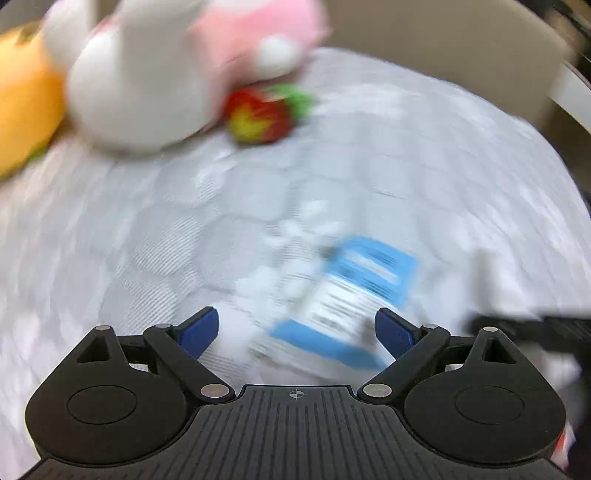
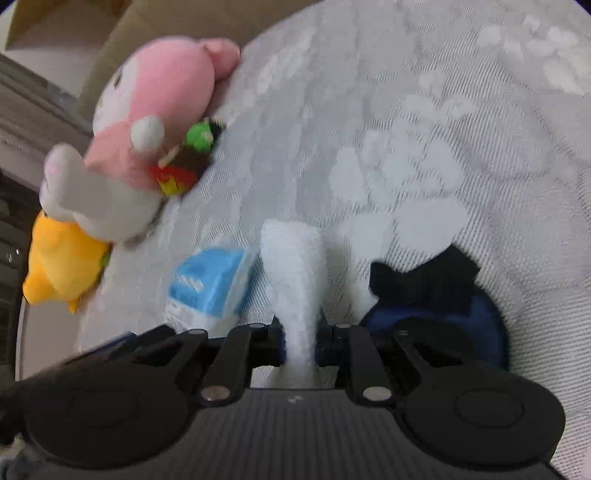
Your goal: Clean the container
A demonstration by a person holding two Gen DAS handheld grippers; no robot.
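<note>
Closest to my left lens, the left gripper (image 1: 295, 328) stands released, its blue pads spread wide with nothing pressed between them; below the gap lies a blue-and-white packet (image 1: 343, 306), blurred, on the pale quilted bed cover (image 1: 184, 229). Going left to right at the far edge of that view I see a yellow plush (image 1: 22, 99), a white-and-pink plush rabbit (image 1: 147, 74) leaning against it, and a red plush strawberry (image 1: 258, 114) touching the rabbit.

On my right view, the right gripper (image 2: 299, 343) is clenched on a white fluffy cloth (image 2: 295, 266) that rises between its pads. Left of the cloth lies the same packet (image 2: 210, 284); right of it a dark blue and black bundle (image 2: 443, 295) crowds the gripper. A cardboard box (image 2: 184, 22) stands beyond the bed. I cannot tell which thing is the container.
</note>
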